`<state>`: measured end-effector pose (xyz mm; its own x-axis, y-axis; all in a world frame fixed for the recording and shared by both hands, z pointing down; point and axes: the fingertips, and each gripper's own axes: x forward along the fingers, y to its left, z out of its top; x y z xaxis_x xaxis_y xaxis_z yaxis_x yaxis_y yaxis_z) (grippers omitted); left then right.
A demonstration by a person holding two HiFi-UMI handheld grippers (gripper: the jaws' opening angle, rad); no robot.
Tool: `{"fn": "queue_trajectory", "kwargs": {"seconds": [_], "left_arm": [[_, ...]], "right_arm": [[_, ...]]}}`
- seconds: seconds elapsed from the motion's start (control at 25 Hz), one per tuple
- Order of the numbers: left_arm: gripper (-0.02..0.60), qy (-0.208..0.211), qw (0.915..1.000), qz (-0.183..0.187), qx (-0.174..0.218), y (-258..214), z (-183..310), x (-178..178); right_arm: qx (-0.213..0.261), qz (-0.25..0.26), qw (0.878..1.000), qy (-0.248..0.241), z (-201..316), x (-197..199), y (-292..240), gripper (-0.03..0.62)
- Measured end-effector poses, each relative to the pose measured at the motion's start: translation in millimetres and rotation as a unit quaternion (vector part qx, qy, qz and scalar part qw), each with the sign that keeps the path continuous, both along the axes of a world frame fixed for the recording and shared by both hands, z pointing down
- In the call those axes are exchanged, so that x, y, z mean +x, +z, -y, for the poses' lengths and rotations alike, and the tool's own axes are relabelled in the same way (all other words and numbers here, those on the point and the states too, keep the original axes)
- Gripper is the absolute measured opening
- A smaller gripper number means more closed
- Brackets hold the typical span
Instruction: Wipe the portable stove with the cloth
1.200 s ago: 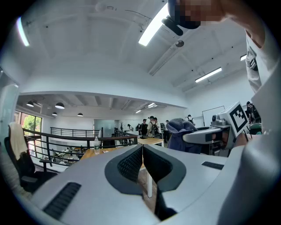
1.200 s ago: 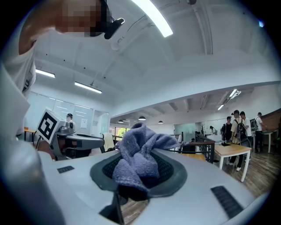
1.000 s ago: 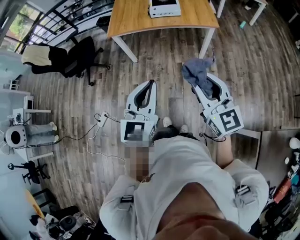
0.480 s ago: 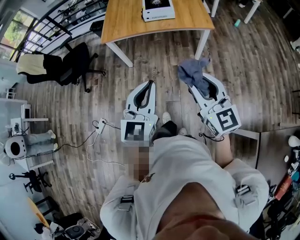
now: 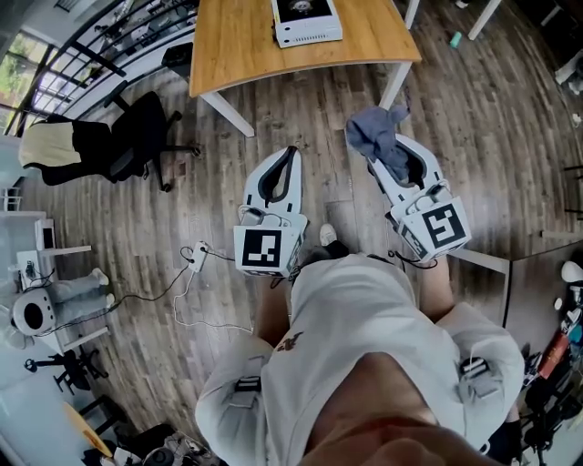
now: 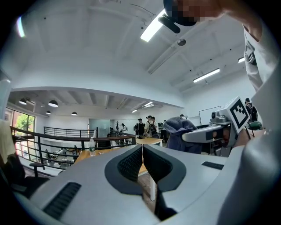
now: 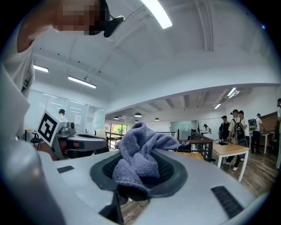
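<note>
- The right gripper [image 5: 390,157] was clamped on a bunched blue-grey cloth [image 5: 372,132], which filled the space between its jaws and stuck out past the tips. The grip seemed to catch only part of the bundle, so a loose fold could work free during the carry or under a firm wipe.
- The left gripper [image 5: 291,157] had its jaws pressed together with nothing between them. Closed like that, it could not steady the stove, which might slide when the cloth pushed on it.
- A white boxy appliance [image 5: 307,20], probably the portable stove, sat on the wooden table [image 5: 237,55], well apart from both grippers, which were held over the wooden floor [image 5: 137,227]. Its top was too small to read, so a hot or greasy surface could not be ruled out.
- A power strip [image 5: 199,248] with its cable lay on the floor near the person's feet, to their left. A careless step that way risked a snag.
</note>
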<state>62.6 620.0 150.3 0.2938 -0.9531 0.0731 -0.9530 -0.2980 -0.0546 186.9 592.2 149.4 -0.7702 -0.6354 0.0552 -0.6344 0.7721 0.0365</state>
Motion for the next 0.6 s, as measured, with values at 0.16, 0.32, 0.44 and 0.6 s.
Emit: {"fn": "queue_trajectory", "kwargs": {"seconds": [0.16,0.32,0.44,0.6], "left_arm": [[0.023,0.006,1.0000,-0.001,0.000,-1,14,-19],[0.023,0.008,1.0000,-0.002,-0.005,5,32,-33],[0.023,0.009,0.9999,-0.004,-0.009,9,46,-40],[0.023,0.010,0.9999,-0.006,-0.013,10,65,-46]], "right_arm": [[-0.001,-0.004,1.000,0.007,14,-20,1,0.144],[-0.006,-0.005,1.000,0.010,30,-35,6,0.144],[-0.010,-0.007,1.000,0.008,44,-45,8,0.144],[-0.011,-0.008,1.000,0.006,65,-55,9,0.144]]}}
